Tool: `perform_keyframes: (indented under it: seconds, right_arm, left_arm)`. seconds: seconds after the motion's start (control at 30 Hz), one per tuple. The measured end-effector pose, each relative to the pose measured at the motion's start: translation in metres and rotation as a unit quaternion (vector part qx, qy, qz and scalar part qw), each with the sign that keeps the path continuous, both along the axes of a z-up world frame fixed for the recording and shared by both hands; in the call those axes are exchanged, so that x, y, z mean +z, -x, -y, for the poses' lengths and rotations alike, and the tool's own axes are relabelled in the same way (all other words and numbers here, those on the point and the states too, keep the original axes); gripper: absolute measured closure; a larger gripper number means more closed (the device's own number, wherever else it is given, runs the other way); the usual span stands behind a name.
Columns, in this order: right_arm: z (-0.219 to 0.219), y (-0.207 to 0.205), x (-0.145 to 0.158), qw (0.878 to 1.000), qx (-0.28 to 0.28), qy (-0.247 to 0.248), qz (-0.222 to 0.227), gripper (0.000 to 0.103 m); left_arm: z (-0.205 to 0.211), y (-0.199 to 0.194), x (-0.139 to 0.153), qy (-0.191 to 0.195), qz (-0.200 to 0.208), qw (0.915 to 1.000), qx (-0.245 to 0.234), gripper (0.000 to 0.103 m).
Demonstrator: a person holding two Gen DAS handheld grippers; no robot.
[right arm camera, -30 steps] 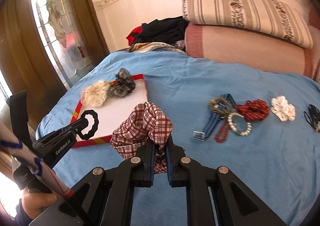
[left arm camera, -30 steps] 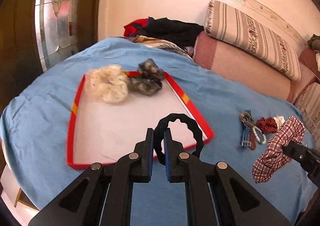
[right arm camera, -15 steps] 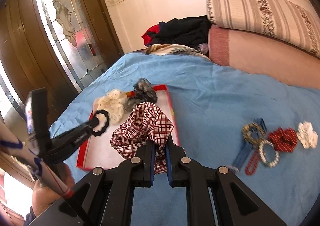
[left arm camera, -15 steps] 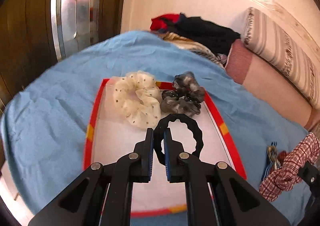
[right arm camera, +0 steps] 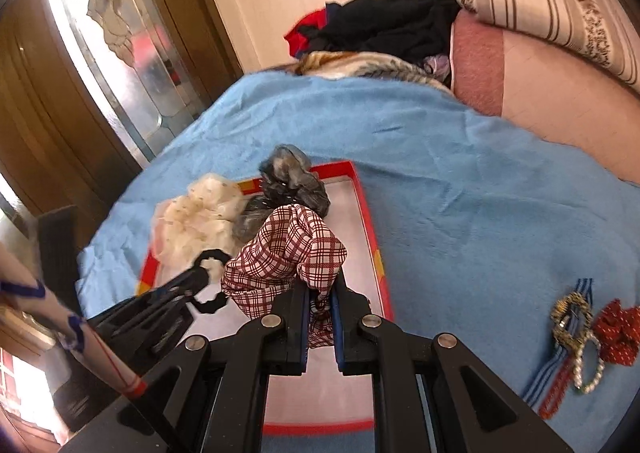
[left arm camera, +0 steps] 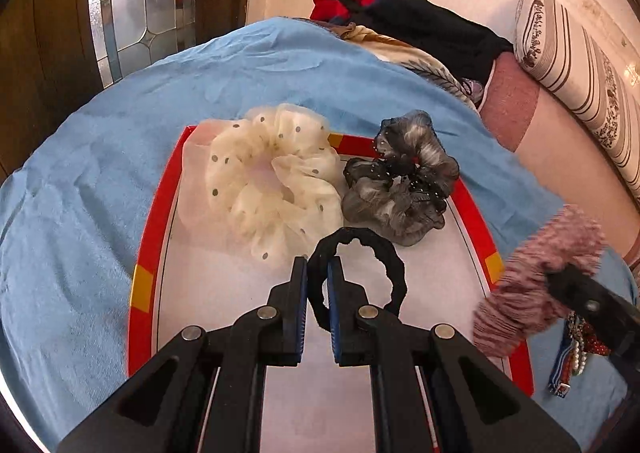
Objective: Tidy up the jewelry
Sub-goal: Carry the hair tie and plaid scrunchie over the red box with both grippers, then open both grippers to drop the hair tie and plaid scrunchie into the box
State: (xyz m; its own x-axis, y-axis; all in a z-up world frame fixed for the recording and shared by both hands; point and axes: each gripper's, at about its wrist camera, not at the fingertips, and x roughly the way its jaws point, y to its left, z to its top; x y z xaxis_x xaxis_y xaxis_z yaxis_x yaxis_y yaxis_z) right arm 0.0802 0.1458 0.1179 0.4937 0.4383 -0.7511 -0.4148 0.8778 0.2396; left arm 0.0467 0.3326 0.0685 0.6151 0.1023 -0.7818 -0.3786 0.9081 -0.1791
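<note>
My left gripper [left arm camera: 317, 273] is shut on a thin black scrunchie [left arm camera: 374, 249] and holds it over the white tray with a red rim [left arm camera: 154, 229], just in front of a cream dotted scrunchie [left arm camera: 268, 181] and a grey sheer scrunchie [left arm camera: 400, 181] lying in the tray. My right gripper [right arm camera: 320, 293] is shut on a red-checked scrunchie [right arm camera: 288, 257] and holds it over the same tray [right arm camera: 366, 209]. The left gripper shows in the right wrist view [right arm camera: 200, 277] at the lower left.
A blue blanket [right arm camera: 460, 181] covers the bed. To the right of the tray lie a beaded bracelet, pearl bracelet, blue strap and red scrunchie [right arm camera: 580, 329]. Clothes [left arm camera: 420, 25] and striped pillows [left arm camera: 580, 65] lie at the back. A wooden door with glass stands left.
Both grippers have moved left and forward over the tray with their scrunchies. The left one now hangs close to the cream and grey scrunchies.
</note>
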Motion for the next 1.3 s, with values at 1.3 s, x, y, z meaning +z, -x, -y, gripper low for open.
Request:
perform_keyframes:
  seconds: [1.3]
  right_arm:
    - [-0.023, -0.050, -0.022, 0.999, 0.007, -0.010, -0.042, 0.060]
  left_arm:
    - [-0.002, -0.008, 0.001, -0.016, 0.001, 0.9992, 0.037, 0.069]
